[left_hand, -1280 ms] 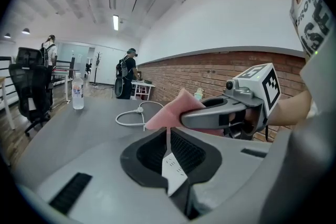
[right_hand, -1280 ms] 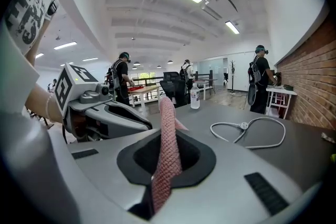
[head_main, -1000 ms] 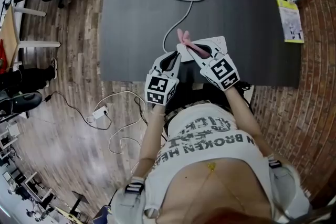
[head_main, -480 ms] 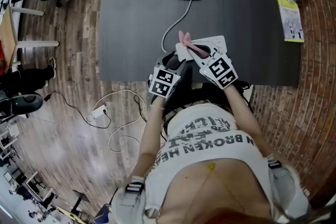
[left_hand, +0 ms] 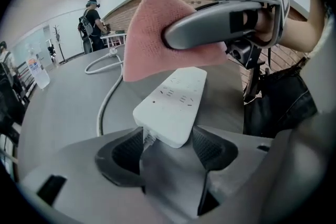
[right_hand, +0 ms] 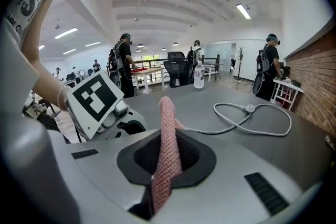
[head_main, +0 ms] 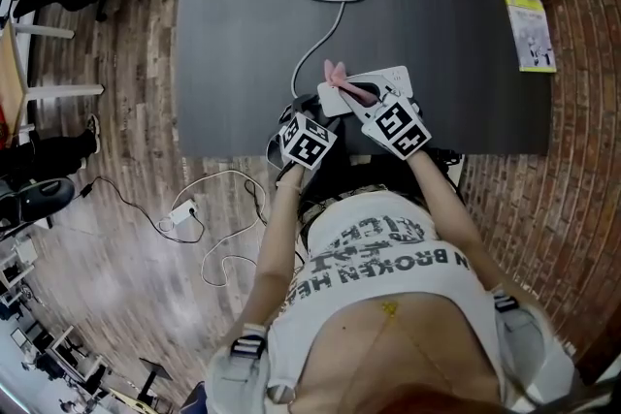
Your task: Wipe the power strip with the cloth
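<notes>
Smooth white plastic power strip (left_hand: 173, 105), pink textured woven cloth (right_hand: 167, 155), matt dark table (head_main: 243, 34)

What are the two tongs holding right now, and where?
Right tongs clamp the cloth by one end. Left tongs, just opening, straddle one end of the strip, ungripped.

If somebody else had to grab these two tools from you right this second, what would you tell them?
Left gripper: jaws have just been opening; the near end of the white power strip is between them, ungripped.
Right gripper: shut on the pink cloth, held above the strip.
Strip lies at the near edge of the dark table.
Done: cloth in hand. Left: steady the strip, wipe it.
</notes>
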Motion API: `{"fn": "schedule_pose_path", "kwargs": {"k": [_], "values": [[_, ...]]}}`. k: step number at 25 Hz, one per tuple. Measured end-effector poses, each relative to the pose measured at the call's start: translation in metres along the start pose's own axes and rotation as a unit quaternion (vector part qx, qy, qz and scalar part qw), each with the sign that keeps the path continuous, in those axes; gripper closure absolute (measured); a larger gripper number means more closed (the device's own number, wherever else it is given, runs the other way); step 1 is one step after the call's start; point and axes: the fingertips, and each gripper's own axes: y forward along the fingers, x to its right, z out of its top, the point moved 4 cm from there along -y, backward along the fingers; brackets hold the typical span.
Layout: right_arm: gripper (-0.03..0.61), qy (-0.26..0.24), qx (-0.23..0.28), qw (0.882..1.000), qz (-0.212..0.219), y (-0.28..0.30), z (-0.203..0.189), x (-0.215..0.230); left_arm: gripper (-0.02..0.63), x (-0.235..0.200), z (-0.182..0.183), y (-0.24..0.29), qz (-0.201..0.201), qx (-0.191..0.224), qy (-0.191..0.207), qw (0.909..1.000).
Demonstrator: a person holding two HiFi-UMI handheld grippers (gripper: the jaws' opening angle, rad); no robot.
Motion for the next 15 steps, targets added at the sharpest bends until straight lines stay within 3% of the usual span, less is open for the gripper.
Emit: {"fn": "schedule_pose_path", "kwargs": {"k": [6,15], "values": [[0.561,-0.026,-0.024,0.999,0.008,0.008,-0.007,-0.001,0.337,0.000,0.000,0.006,-0.003,-0.034,0.035,0.9988],[0.561,-0.066,-0.052,0.995,0.055,0.025,-0.015,-0.009,0.337,-0.001,0.001,0.009,-0.010,-0.042,0.030,0.9986]]}}
